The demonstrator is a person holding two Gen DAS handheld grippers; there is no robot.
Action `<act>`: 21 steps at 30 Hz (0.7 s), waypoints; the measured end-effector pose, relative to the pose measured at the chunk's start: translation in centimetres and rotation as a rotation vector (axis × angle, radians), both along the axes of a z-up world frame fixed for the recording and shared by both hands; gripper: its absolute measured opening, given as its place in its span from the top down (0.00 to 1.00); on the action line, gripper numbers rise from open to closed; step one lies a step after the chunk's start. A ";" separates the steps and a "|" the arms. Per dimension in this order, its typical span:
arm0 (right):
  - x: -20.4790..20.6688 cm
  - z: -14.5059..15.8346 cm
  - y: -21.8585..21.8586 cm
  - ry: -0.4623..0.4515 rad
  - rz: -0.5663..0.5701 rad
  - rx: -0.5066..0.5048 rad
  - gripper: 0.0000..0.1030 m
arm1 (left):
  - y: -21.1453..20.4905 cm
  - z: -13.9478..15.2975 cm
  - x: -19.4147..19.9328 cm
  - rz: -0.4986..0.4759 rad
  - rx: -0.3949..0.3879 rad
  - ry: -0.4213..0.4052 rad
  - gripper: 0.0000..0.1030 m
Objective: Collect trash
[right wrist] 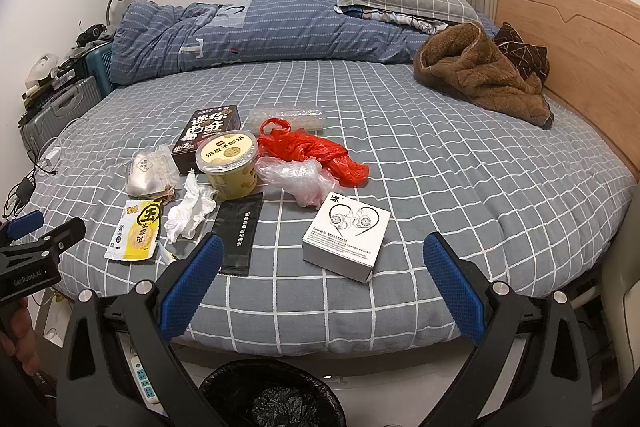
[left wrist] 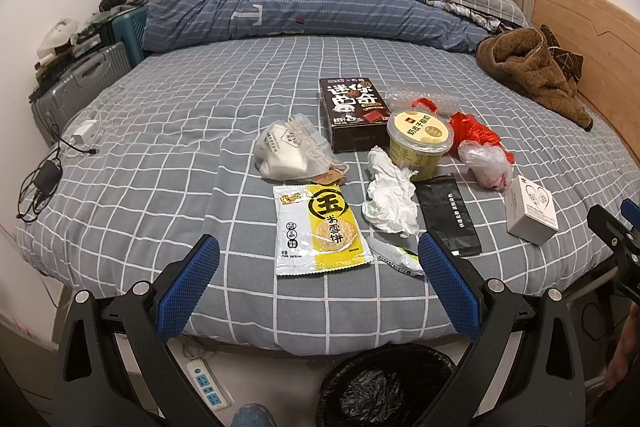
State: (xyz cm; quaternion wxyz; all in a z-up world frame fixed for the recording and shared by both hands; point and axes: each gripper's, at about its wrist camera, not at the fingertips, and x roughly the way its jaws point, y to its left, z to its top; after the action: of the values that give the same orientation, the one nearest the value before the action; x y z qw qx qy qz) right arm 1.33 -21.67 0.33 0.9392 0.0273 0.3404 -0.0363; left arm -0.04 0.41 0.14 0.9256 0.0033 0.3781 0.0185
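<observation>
Trash lies on the checked bed: a yellow snack wrapper (left wrist: 320, 229) (right wrist: 136, 233), crumpled white tissue (left wrist: 390, 197) (right wrist: 190, 213), a black sachet (left wrist: 450, 215) (right wrist: 238, 233), a yellow lidded cup (left wrist: 418, 139) (right wrist: 228, 161), a dark box (left wrist: 354, 113) (right wrist: 208, 135), a red bag (left wrist: 474, 133) (right wrist: 316, 151), clear plastic (left wrist: 484, 159) (right wrist: 296, 177), a white pouch (left wrist: 292, 153) (right wrist: 150, 173) and a white earphone box (left wrist: 530, 213) (right wrist: 346, 241). My left gripper (left wrist: 318, 285) is open and empty just short of the wrapper. My right gripper (right wrist: 324, 283) is open and empty before the earphone box.
A bin with a black liner (left wrist: 384, 387) (right wrist: 272, 395) stands on the floor below the bed edge. A power strip (left wrist: 206, 385) lies beside it. A brown fleece garment (right wrist: 480, 71), folded duvet (right wrist: 248, 31) and pillows are at the far side. Chargers (left wrist: 48, 175) lie at left.
</observation>
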 end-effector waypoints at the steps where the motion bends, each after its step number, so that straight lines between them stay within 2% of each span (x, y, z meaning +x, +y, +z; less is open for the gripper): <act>1: 0.0 0.0 0.0 0.000 0.000 -0.001 0.07 | 0.0 0.0 0.0 0.000 0.000 0.000 0.06; 11: 0.3 -0.2 -0.1 0.007 0.000 -0.005 0.07 | -0.1 -0.1 0.2 -0.004 -0.001 0.006 0.06; 19: 3.5 -1.9 -1.7 0.058 -0.045 -0.004 0.07 | -1.9 -1.8 4.3 -0.036 0.022 0.046 0.06; 21: 4.5 -2.8 -2.4 0.083 -0.060 0.028 0.07 | -2.4 -2.4 5.7 -0.053 0.022 0.059 0.06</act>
State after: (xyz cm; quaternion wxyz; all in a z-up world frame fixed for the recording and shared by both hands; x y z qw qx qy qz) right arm 5.81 -24.11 -2.43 0.9222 0.0490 0.3787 -0.0607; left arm 5.63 -1.98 -2.23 0.9142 0.0242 0.4046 -0.0020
